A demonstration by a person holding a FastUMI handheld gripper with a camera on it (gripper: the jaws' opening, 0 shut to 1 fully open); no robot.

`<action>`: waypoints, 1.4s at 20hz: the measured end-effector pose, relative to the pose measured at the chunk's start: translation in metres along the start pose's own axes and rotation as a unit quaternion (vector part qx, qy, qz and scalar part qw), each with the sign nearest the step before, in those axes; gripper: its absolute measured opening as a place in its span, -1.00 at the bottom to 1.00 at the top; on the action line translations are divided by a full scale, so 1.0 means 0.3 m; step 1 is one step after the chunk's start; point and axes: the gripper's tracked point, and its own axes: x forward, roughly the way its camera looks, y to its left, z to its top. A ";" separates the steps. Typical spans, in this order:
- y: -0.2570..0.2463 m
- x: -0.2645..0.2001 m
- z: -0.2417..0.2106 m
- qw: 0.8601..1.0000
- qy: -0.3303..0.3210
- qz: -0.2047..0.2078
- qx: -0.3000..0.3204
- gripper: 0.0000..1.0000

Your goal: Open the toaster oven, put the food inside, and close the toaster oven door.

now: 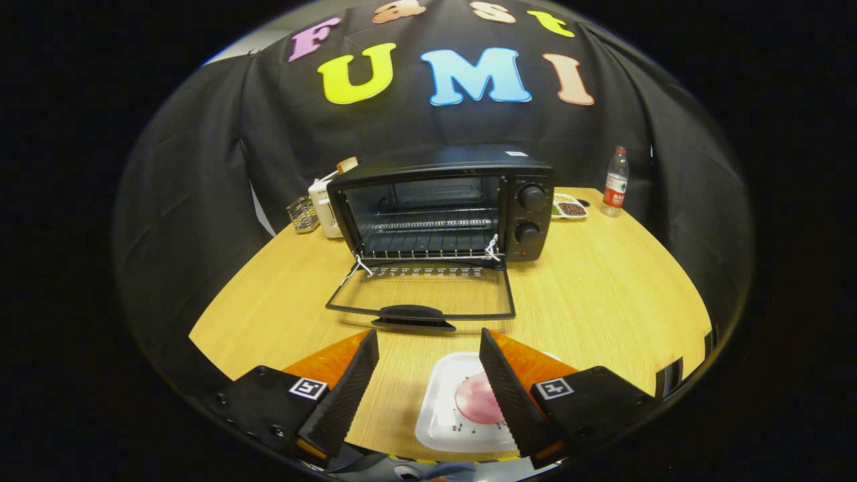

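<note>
While the claw (428, 381) hangs released, oven door (420, 292) down, pink food (477, 399) on white tray (438, 415), bottle (615, 182) behind.

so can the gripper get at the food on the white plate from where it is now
Probably yes. The gripper is open, and the pink food on the white plate lies between its fingers, close to one of them, with nothing over it. The toaster oven door lies open beyond.
</note>
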 end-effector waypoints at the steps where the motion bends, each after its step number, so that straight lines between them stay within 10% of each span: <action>1: -0.027 -0.022 0.000 1.000 0.003 -0.001 0.003 0.95; 16: -0.375 -0.015 -0.119 0.982 0.154 0.107 0.037 0.98; 28: -0.429 0.043 -0.320 0.912 0.362 0.172 0.087 0.72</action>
